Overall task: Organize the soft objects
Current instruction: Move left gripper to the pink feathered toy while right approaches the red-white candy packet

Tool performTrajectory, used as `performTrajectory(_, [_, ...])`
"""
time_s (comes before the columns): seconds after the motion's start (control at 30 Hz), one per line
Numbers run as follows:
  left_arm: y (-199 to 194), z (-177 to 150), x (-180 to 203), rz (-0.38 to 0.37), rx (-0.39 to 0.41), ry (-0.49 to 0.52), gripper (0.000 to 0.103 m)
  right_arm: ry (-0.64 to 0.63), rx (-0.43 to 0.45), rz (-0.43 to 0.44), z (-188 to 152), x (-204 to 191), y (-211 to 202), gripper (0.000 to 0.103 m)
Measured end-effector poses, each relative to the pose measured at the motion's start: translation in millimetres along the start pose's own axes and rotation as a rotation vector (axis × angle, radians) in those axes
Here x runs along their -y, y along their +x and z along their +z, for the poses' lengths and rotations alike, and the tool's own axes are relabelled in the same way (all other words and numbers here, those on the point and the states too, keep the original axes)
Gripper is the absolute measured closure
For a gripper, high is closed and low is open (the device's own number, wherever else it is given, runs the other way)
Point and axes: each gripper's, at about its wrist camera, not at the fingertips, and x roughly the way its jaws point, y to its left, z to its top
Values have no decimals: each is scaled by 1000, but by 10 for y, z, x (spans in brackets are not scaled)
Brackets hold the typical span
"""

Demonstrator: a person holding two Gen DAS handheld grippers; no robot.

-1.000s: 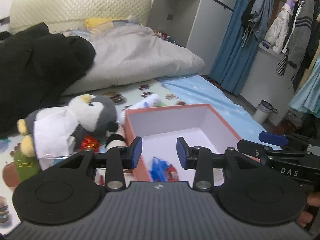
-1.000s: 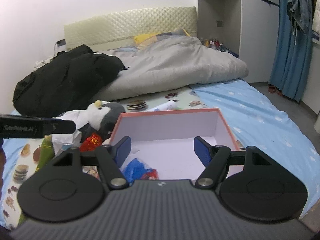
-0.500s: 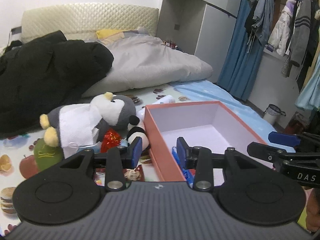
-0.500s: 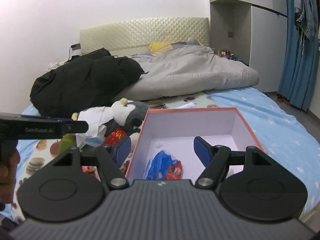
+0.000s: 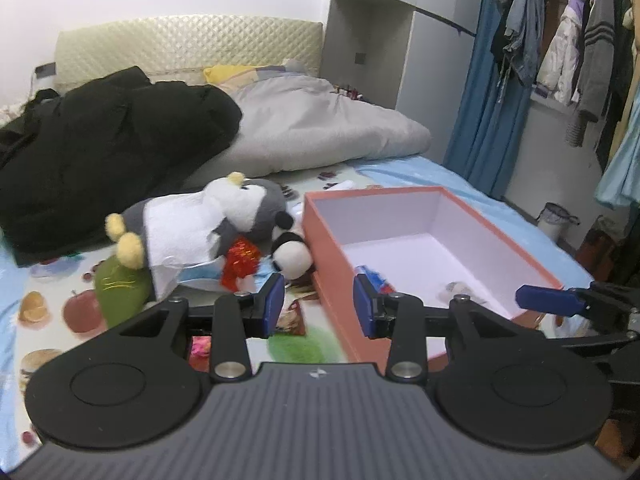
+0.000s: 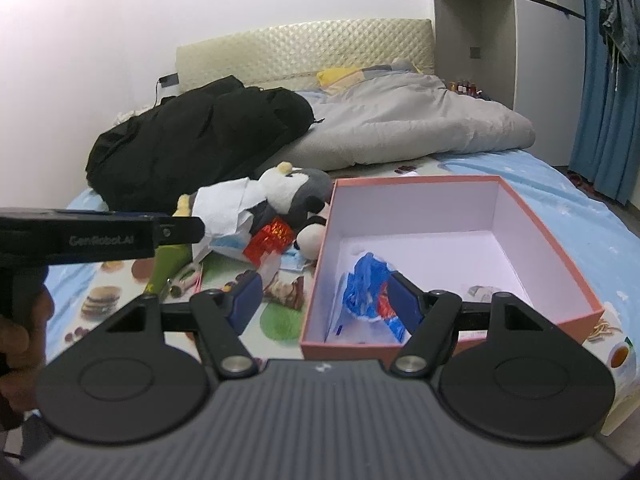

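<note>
My left gripper [image 5: 319, 305] hangs with jaws parted and empty above the near left wall of the open salmon-pink cardboard box with a white inside [image 5: 328, 236]. My right gripper [image 6: 325, 298] is spread wide, holding nothing, over the box's front edge. A crumpled blue-and-red plastic wrapper [image 6: 366, 286] lies inside the box. At ten o'clock, the grey-and-white plush penguin [image 5: 240, 210] lies on the fruit-print mat [image 5: 48, 304], a small panda plush [image 5: 290, 254] just beside the box.
</note>
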Motion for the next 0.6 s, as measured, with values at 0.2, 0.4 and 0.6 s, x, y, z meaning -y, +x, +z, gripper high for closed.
performTrajectory(0.2, [-159, -164, -226, 16, -20, -53, 59, 9, -15, 25, -104, -121, -52, 31])
performTrajectory(0.4, [-331, -387, -400, 45, -58, -74, 59, 10, -49, 35, -267, -267, -157, 31])
performTrajectory(0.6, [-437, -618, -506, 55, -90, -110, 59, 21, -82, 37, -412, -380, -211, 31])
